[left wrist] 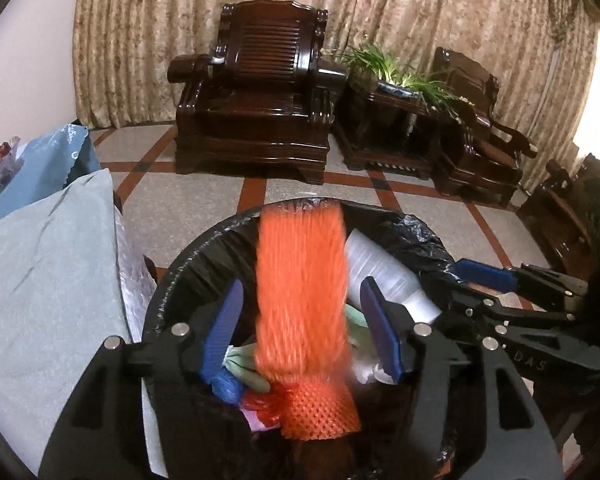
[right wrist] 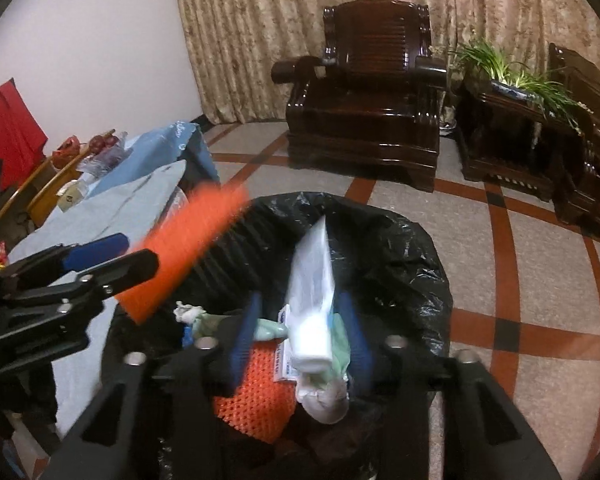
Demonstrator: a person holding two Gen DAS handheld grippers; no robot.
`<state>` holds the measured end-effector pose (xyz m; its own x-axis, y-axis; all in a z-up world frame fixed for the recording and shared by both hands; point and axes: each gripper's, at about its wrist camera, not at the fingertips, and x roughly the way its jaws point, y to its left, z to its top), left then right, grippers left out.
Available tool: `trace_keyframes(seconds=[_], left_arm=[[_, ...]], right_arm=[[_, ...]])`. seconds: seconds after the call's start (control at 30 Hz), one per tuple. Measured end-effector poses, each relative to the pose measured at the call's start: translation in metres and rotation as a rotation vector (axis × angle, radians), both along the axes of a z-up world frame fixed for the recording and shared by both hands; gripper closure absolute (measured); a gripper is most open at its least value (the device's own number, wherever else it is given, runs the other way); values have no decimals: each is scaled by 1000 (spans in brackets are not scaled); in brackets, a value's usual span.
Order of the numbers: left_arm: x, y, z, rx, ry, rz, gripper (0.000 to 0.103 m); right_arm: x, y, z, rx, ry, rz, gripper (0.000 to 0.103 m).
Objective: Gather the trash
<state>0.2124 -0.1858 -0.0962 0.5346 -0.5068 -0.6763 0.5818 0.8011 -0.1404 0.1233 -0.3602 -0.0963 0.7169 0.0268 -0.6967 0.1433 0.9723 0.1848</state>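
A bin lined with a black bag stands right below both grippers. My left gripper is open above it; a blurred orange foam net hangs between its blue pads with a gap on each side. My right gripper is open too, with a blurred white plastic wrapper loose between its fingers. From the left wrist the right gripper shows at the bin's right rim, and from the right wrist the left gripper at its left rim. Inside lie another orange net and crumpled tissues.
A table under a light blue cloth borders the bin on the left, with a blue bag and fruit further back. A dark wooden armchair and a side table with plants stand across the tiled floor.
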Motion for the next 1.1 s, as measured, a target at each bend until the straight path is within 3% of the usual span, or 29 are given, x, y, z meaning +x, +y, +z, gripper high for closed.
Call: trace_keyframes(seconds=[0.03,0.1,0.17,0.27,0.6,1.1], left_arm=[[0,2,0,2,1,4,37],[-1,10,2,2,-5,17,28],[-3,18,7,-3,-13,24,18],[-11,31,13,-4,-29,41,15],[-48,85,38,-15,-62,128,12],[-103,129,71,-26,-105,230,9]], right_arm=[[-2,1,1,-1,-6,-1,41],[-6,2,5,-13,-14,-7,18],[-12,4,10,-15,-27,-11,12],[-19,8,16,-13,-36,-9,6],[-48,28,41,19,-73,18,6],[-79,77,84,-39,-133,109,6]])
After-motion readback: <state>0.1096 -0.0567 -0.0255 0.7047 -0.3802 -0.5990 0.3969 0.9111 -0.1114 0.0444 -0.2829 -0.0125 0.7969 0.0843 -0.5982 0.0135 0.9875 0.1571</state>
